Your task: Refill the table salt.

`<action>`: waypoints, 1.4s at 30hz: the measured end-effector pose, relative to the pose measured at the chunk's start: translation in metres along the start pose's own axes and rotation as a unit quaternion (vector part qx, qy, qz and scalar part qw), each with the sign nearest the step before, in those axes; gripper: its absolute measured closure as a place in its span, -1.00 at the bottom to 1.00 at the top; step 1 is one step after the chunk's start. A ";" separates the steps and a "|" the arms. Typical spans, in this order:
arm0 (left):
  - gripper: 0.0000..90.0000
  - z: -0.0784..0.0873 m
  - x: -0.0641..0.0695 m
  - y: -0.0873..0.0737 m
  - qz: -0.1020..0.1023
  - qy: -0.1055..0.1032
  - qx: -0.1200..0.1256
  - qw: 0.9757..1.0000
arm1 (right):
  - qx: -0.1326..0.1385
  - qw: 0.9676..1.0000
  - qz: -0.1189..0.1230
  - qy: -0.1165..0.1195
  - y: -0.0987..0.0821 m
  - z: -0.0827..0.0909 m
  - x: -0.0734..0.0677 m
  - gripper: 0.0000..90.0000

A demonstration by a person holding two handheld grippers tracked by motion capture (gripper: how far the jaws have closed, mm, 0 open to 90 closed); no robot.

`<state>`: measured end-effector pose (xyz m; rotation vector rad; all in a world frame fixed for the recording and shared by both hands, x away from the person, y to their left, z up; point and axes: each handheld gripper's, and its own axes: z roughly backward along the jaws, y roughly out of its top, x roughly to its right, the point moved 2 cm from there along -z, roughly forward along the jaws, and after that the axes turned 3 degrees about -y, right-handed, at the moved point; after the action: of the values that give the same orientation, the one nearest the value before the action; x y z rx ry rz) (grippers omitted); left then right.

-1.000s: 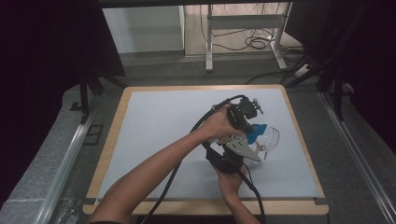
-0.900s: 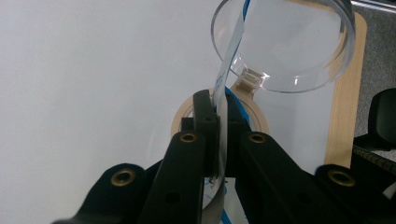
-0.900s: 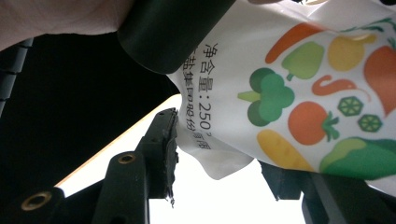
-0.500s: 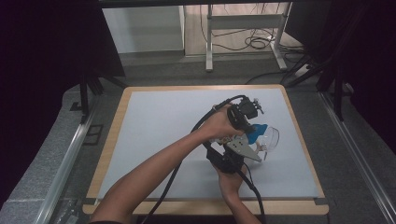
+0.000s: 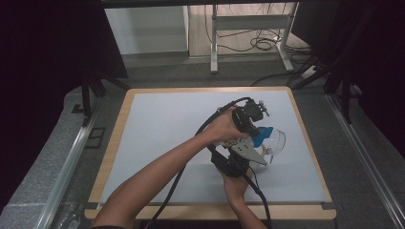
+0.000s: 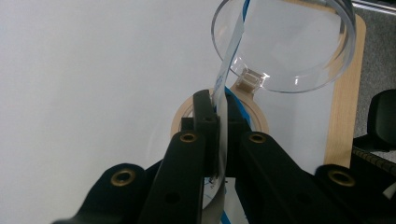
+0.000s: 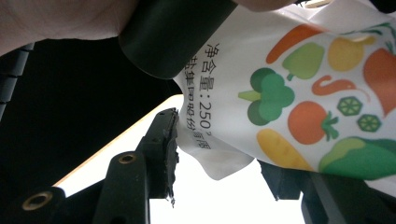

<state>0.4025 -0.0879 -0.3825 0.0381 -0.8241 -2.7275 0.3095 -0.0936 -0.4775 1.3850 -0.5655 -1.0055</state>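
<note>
A person works at a white table (image 5: 157,138) with a gripper in each hand, both close together toward its right side; the left gripper (image 6: 219,126) has its black jaws pressed together on the thin top edge of a soft printed pouch (image 7: 299,107), a white packet decorated with cartoon vegetables; the right gripper (image 7: 219,149) holds the pouch between its half-spread jaws, though whether the pads press on it cannot be told; just beyond, a clear plastic bowl (image 6: 285,46) lies tilted on the table above a round wooden coaster (image 6: 254,112); the pouch looks light, limp and slippery, likely to sag or fold; a pinch along the flat sealed edge seems safest; the bowl looks rigid, light and easily tipped.
</note>
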 end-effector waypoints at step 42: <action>1.00 0.000 -0.001 0.000 -0.002 0.000 -0.002 1.000 | 0.007 1.000 -0.003 -0.005 0.002 -0.002 -0.001 0.16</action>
<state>0.4035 -0.0880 -0.3823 0.0402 -0.8192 -2.7326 0.3114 -0.0924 -0.4753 1.3961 -0.5759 -1.0154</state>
